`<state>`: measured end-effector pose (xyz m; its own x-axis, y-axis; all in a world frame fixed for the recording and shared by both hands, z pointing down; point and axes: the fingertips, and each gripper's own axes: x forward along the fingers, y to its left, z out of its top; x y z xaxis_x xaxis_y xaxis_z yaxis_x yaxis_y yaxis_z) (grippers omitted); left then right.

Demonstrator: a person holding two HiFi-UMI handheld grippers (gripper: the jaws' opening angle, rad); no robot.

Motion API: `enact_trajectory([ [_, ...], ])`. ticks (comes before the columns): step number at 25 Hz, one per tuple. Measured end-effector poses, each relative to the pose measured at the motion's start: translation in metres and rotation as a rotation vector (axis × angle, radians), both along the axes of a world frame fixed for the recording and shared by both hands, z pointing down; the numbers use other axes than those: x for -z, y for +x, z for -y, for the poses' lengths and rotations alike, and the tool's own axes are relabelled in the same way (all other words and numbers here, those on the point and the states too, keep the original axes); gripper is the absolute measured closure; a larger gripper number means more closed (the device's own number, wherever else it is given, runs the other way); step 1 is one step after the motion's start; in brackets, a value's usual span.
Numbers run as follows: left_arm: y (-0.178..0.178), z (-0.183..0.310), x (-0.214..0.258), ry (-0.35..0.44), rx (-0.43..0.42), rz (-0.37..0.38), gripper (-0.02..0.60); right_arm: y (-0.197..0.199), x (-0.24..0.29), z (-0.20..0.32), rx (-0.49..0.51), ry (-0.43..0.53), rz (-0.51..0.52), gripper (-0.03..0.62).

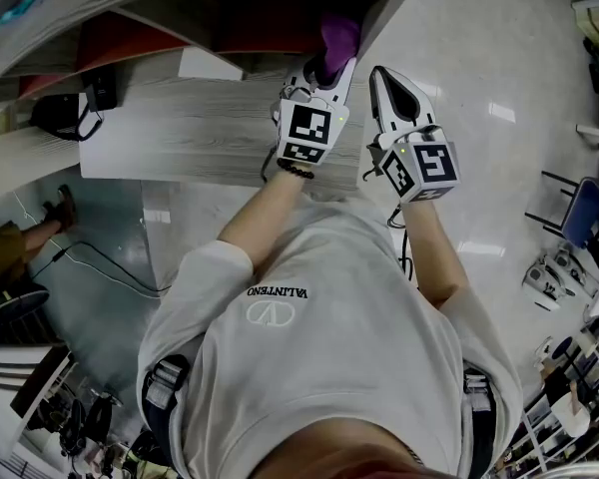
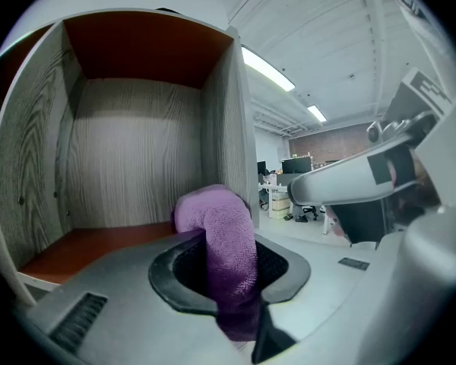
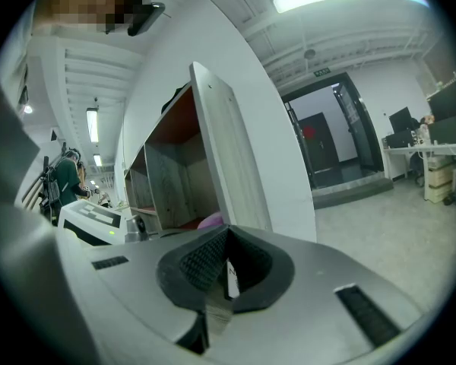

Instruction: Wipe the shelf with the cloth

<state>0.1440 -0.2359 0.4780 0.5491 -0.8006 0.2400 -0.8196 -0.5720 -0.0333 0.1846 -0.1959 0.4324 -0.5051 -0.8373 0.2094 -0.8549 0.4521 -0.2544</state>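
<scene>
shelf (image 1: 210, 118): grey wood-grain unit with red-brown inner boards, fills the upper left of the head view. The left gripper view looks straight into one open compartment: grain back wall, red-brown bottom board and ceiling, right side panel at frame centre.

floor (image 1: 499, 98): glossy pale tile, right side of the head view.

person (image 1: 309, 347): white T-shirt, lower centre of the head view, both forearms stretched up to the shelf's right edge.

left tool (image 2: 229, 276): upper centre of the head view, nose at the mouth of the compartment. Jaws clamped on the cloth (image 2: 219, 226), pads pressed into it on both sides.

right tool (image 3: 224, 268): just right of the left tool in the head view, out beside the shelf's end panel, over open floor. Jaws closed together, nothing between the pads.

cloth: purple, fluffy, bunched into a thick roll. It sticks up out of the left tool's jaws and folds over to the left at the top. In the head view it sits at top centre, at the front edge of the compartment; cannot tell if it touches the board. The right gripper view catches only a small pink-purple sliver of it past the shelf's end panel, left of centre.
</scene>
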Motion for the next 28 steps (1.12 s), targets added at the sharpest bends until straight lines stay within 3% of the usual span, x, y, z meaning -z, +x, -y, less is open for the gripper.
enact_trajectory([
  [28, 0.0, 0.001, 0.069, 0.102, -0.037, -0.027, 0.485, 0.0, 0.029, 0.0, -0.006, 0.052, 0.018, 0.595],
])
